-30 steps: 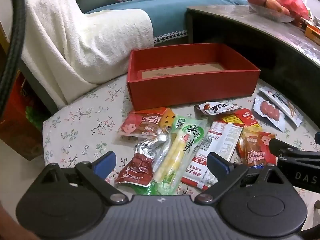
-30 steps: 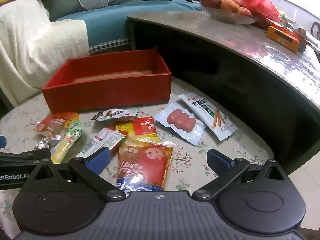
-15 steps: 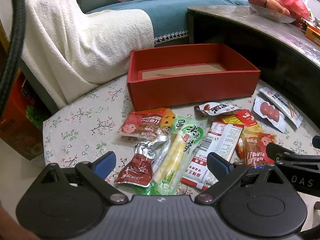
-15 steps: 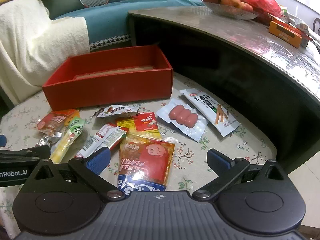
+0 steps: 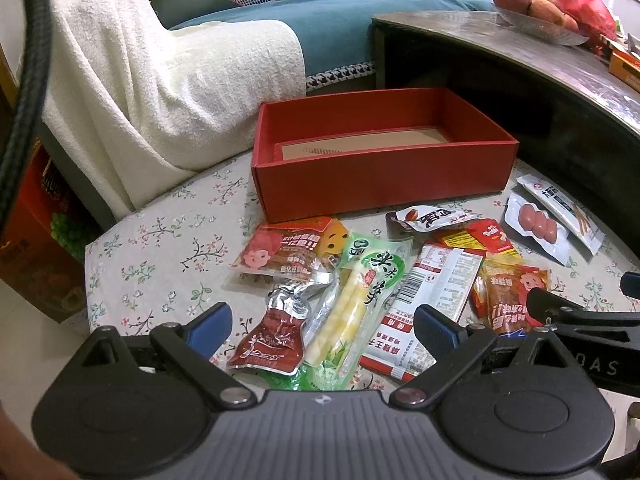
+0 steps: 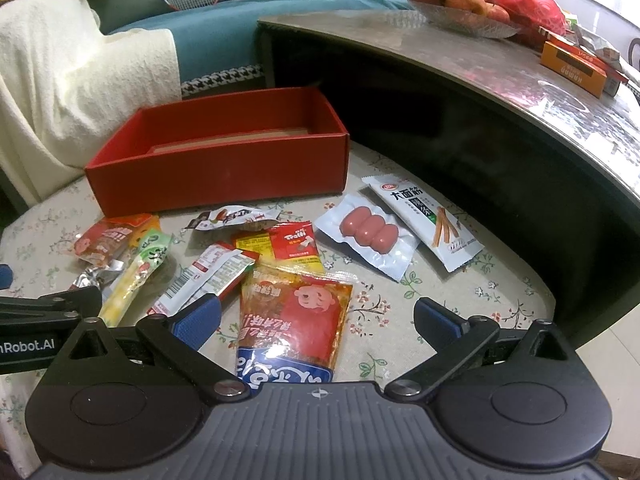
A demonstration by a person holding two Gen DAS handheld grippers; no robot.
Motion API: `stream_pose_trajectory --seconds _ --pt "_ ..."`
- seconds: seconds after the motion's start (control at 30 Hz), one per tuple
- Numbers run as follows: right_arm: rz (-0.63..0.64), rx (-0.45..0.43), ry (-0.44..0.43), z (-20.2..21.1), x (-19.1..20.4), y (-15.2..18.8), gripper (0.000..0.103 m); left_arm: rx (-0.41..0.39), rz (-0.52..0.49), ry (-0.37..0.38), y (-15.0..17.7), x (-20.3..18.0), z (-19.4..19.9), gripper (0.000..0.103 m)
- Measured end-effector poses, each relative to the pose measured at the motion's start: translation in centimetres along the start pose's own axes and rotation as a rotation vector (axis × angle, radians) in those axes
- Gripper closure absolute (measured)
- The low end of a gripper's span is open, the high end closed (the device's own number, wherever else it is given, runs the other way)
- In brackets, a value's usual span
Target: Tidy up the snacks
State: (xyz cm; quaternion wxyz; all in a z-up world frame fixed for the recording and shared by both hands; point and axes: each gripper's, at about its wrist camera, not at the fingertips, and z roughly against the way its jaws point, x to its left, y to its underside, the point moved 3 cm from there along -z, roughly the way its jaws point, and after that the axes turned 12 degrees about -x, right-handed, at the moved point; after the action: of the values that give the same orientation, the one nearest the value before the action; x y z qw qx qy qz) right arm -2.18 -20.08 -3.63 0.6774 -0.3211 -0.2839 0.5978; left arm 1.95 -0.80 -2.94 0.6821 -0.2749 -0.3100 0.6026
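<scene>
Left tongs spread, holding nothing, above the bamboo-shoot pack. Right tongs spread, empty, over the orange pouch. Red box beyond both on the counter; only its cardboard floor shows inside. Snacks lie loose before it.

Home living rm: sofa w/ cushions, coffee table w/ fruit bowl.
</scene>
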Motion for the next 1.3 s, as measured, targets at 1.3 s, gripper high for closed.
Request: stream_pose_trajectory --seconds 1.3 --pt "0.01 0.034 0.003 -1.1 0.3 0.1 0.0 -0.006 -0.02 -0.031 0.0 0.8 -0.5 0.011"
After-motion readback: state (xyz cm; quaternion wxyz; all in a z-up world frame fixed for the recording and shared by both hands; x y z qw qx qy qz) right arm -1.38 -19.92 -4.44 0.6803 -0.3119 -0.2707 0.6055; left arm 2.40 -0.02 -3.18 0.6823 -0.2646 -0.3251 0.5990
